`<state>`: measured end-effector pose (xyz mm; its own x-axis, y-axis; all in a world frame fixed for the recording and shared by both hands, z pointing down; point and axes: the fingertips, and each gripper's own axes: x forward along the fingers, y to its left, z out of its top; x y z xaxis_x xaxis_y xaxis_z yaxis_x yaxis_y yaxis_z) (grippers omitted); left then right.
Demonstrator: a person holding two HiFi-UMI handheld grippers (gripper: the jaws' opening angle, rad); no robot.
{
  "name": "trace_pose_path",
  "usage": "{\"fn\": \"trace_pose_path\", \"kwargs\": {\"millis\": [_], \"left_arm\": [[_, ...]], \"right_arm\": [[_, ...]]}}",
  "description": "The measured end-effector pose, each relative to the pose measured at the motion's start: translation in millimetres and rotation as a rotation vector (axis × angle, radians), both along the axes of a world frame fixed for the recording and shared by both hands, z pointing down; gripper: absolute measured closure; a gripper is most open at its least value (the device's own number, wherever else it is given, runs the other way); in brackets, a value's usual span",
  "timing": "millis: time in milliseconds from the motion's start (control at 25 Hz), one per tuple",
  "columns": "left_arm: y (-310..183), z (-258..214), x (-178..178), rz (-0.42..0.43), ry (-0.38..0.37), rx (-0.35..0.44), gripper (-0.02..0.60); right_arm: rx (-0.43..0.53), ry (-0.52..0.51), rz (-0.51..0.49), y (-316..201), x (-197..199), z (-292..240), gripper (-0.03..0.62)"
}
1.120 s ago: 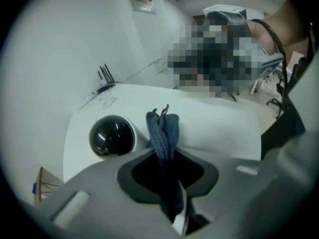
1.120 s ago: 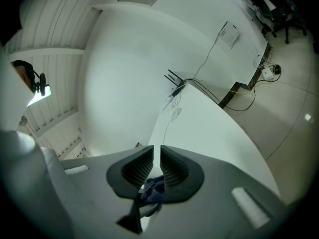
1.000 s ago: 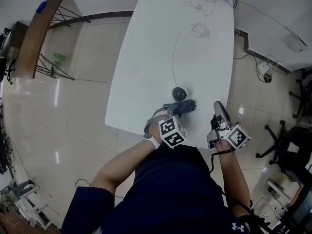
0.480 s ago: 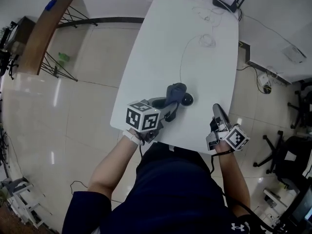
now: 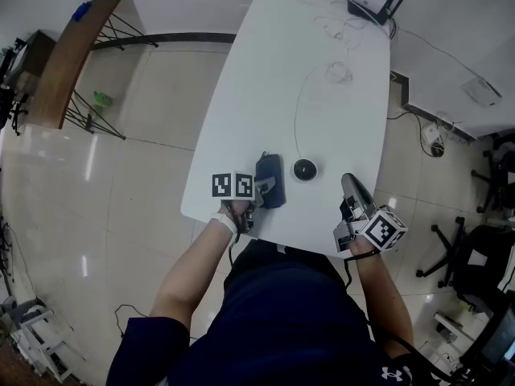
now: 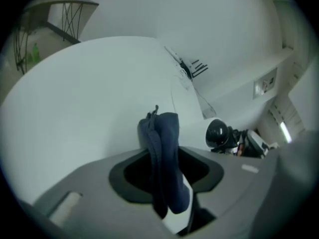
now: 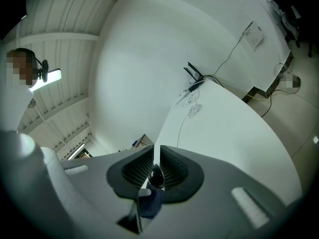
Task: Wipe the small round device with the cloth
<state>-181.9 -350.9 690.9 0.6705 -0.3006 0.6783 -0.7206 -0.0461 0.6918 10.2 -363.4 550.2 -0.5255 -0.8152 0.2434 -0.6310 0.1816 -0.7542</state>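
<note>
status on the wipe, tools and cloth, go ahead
Left tool just opening, cloth loose between its jaws on the table. Right tool empty, narrow gap. Round device uncovered beside cloth, nothing blocking.

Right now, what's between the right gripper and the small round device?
Head view: only bare table between the right gripper and the small round device; the cloth lies on the device's other side.

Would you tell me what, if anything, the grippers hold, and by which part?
Nothing is gripped. The left gripper has just been opening its jaws; the cloth sits loose between them by its near end. The right gripper is empty.
</note>
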Motion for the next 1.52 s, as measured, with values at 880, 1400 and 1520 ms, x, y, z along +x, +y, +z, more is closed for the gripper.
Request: {"fn": "trace_pose_path", "kwargs": {"millis": [880,1400,1520], "left_arm": [[-1,-272,37,0.135,-0.191,1.112,0.532],[14,-277,99,0.235,-0.114,1.072,0.532],[16,-275,101,0.249,-0.116,1.066,0.532]], "right_arm": [[0.426,0.543,0.002,-6,-44,-139,0.571],[0.457,0.524,0.087,31,2,-170,0.574],[0.471,0.534,0.108,33,4,-172,0.576]]}}
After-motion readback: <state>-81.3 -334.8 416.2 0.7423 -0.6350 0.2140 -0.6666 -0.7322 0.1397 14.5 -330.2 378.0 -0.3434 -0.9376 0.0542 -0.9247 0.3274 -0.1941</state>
